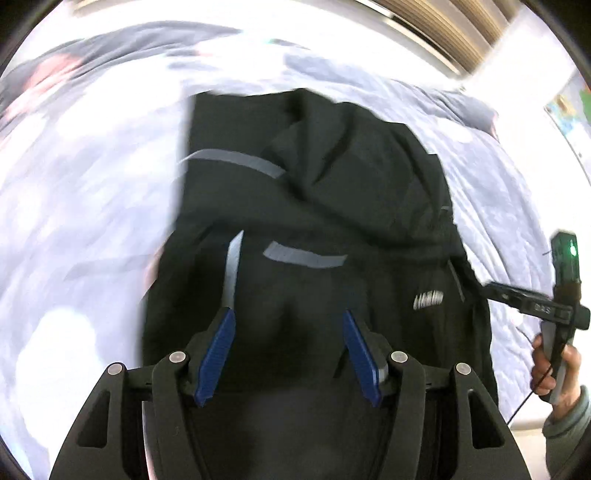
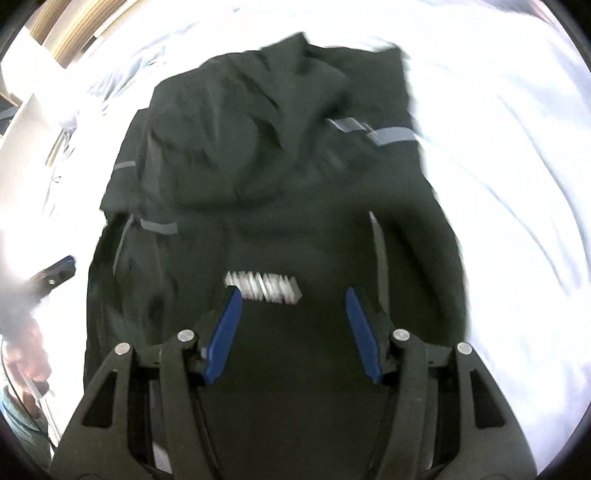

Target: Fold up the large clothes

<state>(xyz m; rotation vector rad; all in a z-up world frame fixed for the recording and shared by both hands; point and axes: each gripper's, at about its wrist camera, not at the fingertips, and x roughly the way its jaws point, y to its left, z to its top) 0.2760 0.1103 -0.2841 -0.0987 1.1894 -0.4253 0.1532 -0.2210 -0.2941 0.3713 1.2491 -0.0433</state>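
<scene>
**On the pale bedspread: a dark jacket, half gathered, under two open grippers**

Across both views spreads a pale bedspread (image 1: pixel 498 192), lightly quilted and washed out by bright light. At its far edge runs a slatted wooden panel (image 1: pixel 450 33), seen at the upper right of the left wrist view and the upper left of the right wrist view.

Lying on the bedspread is the dark jacket (image 1: pixel 317 192), the largest single thing on it. Its far part is bunched into rumpled folds, while the nearer part lies flatter. Grey reflective strips (image 1: pixel 304 256) cross the cloth in several places, and a small white printed logo (image 2: pixel 263 287) sits on the near panel; motion blur makes the lettering unreadable. No box, basket or other container shows in either view.

The left gripper (image 1: pixel 288 317) hangs above the jacket's near part with its blue-padded fingers (image 1: pixel 218 356) spread apart and nothing between them. The right gripper (image 2: pixel 293 295) does likewise, its jaws parted over the logo, the pads clear of the cloth as far as the blur allows me to judge.

In the left wrist view a hand (image 1: pixel 554 369) in a grey-green sleeve holds the right gripper's handle beside the jacket's edge.
</scene>
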